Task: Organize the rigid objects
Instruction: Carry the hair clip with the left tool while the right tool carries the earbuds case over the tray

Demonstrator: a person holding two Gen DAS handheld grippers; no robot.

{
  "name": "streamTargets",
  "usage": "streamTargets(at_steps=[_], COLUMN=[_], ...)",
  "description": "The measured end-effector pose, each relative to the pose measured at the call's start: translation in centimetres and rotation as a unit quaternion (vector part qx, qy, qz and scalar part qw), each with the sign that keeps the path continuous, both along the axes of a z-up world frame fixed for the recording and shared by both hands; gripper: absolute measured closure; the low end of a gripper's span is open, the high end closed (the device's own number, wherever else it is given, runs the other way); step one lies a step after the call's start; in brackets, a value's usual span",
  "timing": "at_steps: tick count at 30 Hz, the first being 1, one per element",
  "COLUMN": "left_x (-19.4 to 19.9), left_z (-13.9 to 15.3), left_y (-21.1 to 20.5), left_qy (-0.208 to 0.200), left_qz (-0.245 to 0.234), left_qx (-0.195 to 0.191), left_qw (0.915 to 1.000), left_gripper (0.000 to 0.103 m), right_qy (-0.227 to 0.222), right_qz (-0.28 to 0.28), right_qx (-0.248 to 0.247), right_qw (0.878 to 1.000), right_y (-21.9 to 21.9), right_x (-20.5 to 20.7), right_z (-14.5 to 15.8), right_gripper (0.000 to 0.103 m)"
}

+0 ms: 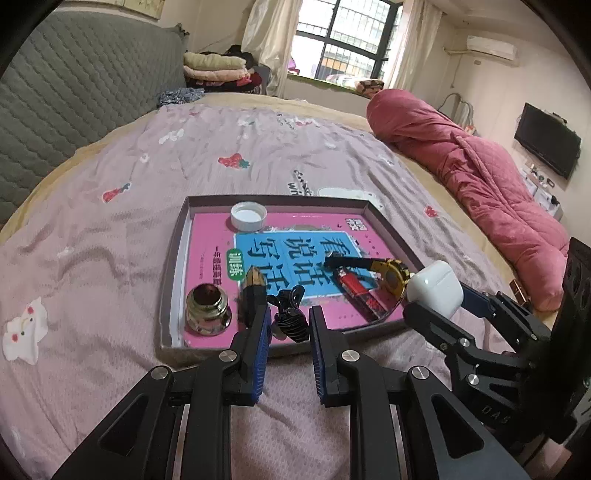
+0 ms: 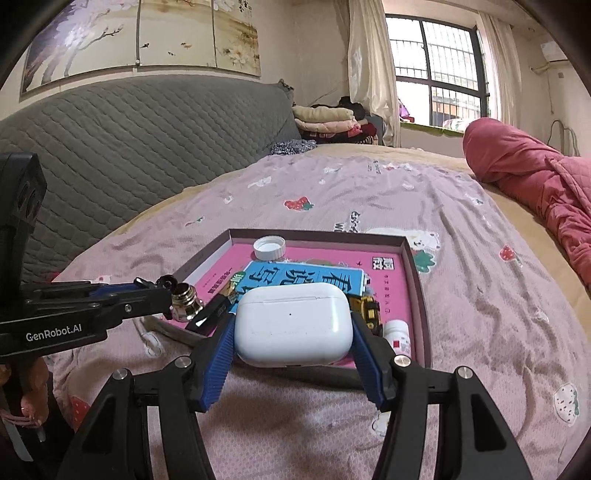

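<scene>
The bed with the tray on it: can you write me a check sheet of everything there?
Surface: bed sheet, pink with strawberry print, wrinkled.
Job's things: tray holds a pink book, white cap, metal fitting, red lighter, yellow tape measure, black clip, small white bottle. White earbud case is off the tray, gripped.
Clutter: folded clothes, red quilt.
Grippers: left hand-held gripper open around the clip; right hand-held gripper shut on the case.
Cables: nothing seen.
Surroundings: grey headboard, window, wall television.
</scene>
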State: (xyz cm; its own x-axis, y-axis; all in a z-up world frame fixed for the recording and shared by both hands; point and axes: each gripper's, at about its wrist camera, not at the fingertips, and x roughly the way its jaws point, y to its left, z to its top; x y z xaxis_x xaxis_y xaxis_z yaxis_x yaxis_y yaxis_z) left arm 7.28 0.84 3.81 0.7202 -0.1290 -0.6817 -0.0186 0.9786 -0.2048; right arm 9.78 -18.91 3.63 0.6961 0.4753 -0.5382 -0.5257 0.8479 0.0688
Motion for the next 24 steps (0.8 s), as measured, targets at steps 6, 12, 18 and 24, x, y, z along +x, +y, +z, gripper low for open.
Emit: streamTargets(at_steps=[6,12,18,24], left_x=[0.7,1.2,1.9,3.0], left_z=[0.6,1.0,1.7,2.2], left_y=[-0.1,-0.1,0.1,0.3], left_qy=[-0.004,-0.009,-0.017,-0.023], left_qz=[0.000,0.000,0.003,0.006], left_qx=[0.002,0.000,0.002,0.005], left_qw=[1.0000,1.0000,0.9998,0.9997], left_gripper=[0.082,0.082,0.082,0.082], right_qy=[-0.014,-0.025,-0.035,-0.039], right_qz=[-0.004,-0.012,-0.029,-0.050], right_qx=[0.005,0.006,0.010,0.023], right_qw=[1.000,1.000,0.999,0.998], right_y=[0.3,0.2,-0.6,-1.7], right_x=[0.4,0.7,1.2,2.2], right_z=[0.6,1.1,1.5,2.0], right_gripper=[0.043,0.043,0.043,0.043])
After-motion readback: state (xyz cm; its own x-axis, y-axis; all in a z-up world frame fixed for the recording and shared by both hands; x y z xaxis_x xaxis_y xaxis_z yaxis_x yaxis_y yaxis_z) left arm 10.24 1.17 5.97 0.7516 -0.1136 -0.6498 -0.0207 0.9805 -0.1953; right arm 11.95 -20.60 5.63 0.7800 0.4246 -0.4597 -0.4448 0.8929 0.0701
